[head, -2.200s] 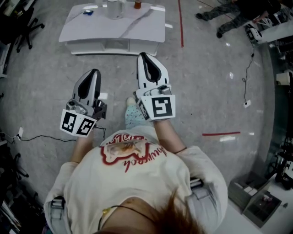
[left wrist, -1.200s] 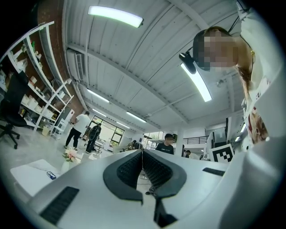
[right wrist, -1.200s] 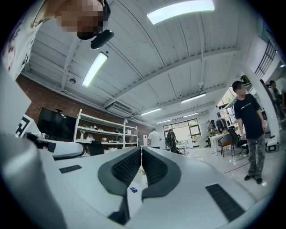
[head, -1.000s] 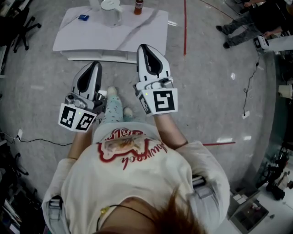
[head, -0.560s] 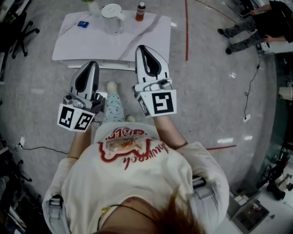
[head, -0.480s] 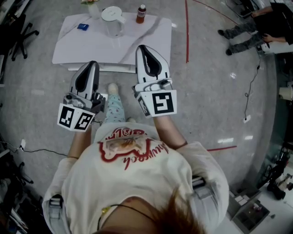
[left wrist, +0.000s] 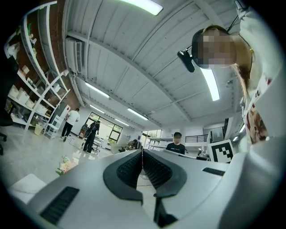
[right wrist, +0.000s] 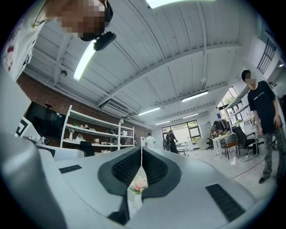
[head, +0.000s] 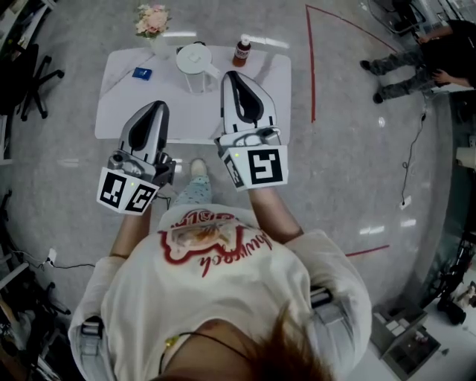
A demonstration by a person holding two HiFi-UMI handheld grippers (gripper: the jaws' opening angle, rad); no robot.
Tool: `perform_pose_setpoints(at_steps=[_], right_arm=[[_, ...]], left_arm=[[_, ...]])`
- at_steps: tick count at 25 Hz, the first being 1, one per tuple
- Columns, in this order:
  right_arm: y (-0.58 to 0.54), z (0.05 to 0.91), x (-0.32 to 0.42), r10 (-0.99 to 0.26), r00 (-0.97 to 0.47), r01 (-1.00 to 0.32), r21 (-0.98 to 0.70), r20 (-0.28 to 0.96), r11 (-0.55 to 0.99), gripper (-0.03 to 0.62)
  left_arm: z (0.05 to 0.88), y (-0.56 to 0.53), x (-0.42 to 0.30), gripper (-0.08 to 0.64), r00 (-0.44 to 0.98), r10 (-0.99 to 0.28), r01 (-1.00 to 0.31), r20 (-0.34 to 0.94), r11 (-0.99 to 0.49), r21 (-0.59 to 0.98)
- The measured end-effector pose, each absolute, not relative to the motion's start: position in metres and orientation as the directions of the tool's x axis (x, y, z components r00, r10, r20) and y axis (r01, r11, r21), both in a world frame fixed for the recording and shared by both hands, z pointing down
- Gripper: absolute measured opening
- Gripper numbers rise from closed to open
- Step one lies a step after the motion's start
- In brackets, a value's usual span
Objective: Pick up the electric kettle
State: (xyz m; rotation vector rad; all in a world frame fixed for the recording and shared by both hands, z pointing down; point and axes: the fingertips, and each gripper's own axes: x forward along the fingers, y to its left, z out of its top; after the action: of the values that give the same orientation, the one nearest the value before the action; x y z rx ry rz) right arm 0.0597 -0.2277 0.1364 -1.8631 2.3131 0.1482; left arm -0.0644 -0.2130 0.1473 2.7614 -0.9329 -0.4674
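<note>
White worktop (head: 126, 111) carries the electric kettle (head: 195, 62) near its far edge. The kettle stands upright between a small blue item (head: 141, 73) and a red-capped brown bottle (head: 241, 52), with a vase of pink flowers (head: 152, 21) at the far left. Both tools are held in the air on the person's side, apart from the kettle. The left hand-held gripper (head: 158, 105) and the right hand-held gripper (head: 231, 74) each have their jaws pressed together, with nothing between them.
</note>
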Motion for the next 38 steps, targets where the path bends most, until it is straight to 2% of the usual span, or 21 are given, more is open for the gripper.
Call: perform_pose_setpoints(at_steps=[9,24,38], right_arm=[[-0.306,0.137,0.048,-0.968,-0.183,-0.981,-0.030,-0.174,0.191,0.017],[-0.347,0.181,0.069,-0.979,-0.190,-0.981,-0.026,-0.069,0.192,0.017],[-0.368,0.275,0.071,-0.971,-0.237,-0.967,-0.105,0.032,0.232,0.017]], left_arm=[[0.147,-0.296,-0.074,0.012,0.769,-0.599,-0.534,-0.222,-0.794,0.290],[0.176,-0.345,-0.051,0.012,0.770,-0.606,-0.531,-0.199,-0.782,0.326],[0.251,-0.369,-0.034,0.012,0.769,-0.624,-0.558,-0.139,-0.761,0.330]])
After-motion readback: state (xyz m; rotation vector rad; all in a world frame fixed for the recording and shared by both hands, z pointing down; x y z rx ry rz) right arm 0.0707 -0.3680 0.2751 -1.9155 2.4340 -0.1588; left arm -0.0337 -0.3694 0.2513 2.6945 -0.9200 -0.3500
